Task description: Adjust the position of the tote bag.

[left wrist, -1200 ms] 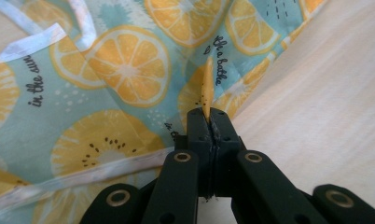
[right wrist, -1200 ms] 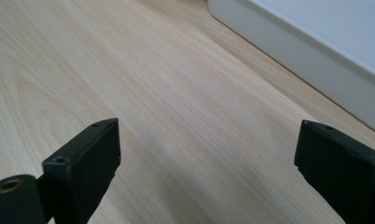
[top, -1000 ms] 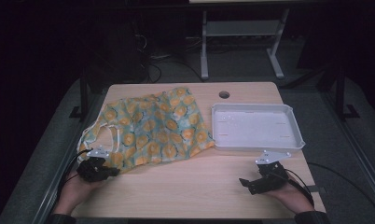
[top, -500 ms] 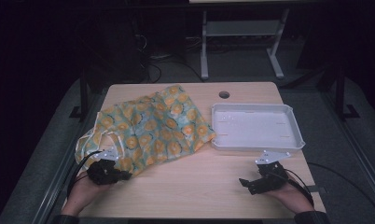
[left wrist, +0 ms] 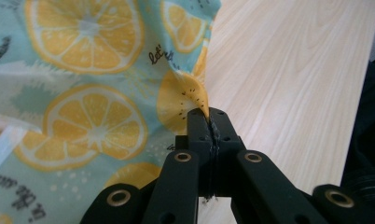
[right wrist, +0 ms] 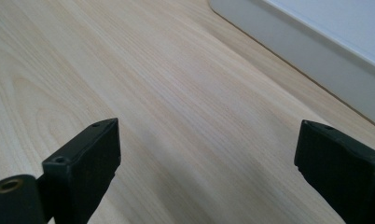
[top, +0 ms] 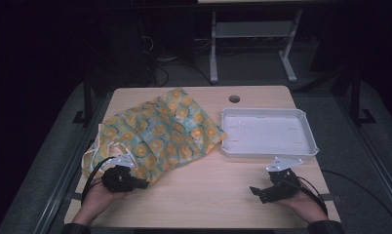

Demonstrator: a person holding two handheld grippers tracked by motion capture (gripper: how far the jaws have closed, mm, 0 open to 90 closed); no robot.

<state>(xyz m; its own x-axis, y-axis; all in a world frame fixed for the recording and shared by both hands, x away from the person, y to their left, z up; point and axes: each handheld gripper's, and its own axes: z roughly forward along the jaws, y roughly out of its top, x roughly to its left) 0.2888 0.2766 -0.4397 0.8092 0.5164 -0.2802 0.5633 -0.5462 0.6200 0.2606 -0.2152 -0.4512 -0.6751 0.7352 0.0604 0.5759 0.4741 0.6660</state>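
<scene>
Left gripper point(left wrist: 209, 122) fingers clamped on the lemon-print cloth point(left wrist: 83, 93) corner; right gripper point(right wrist: 209, 158) fingers spread wide over bare desk point(right wrist: 176, 93).

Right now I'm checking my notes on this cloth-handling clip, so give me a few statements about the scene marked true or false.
1. The left gripper is shut on an edge of the lemon-print cloth. True.
2. The right gripper is closed on the white tray. False: its jaws stand wide open over bare table, with the tray beyond them.
3. The cloth lies inside the tray. False: it lies on the table to the tray's left, and the tray is empty.
4. The cloth is printed with orange-yellow citrus slices on a pale blue-green ground. True.
5. A round hole sits in the tabletop behind the tray. True.
</scene>
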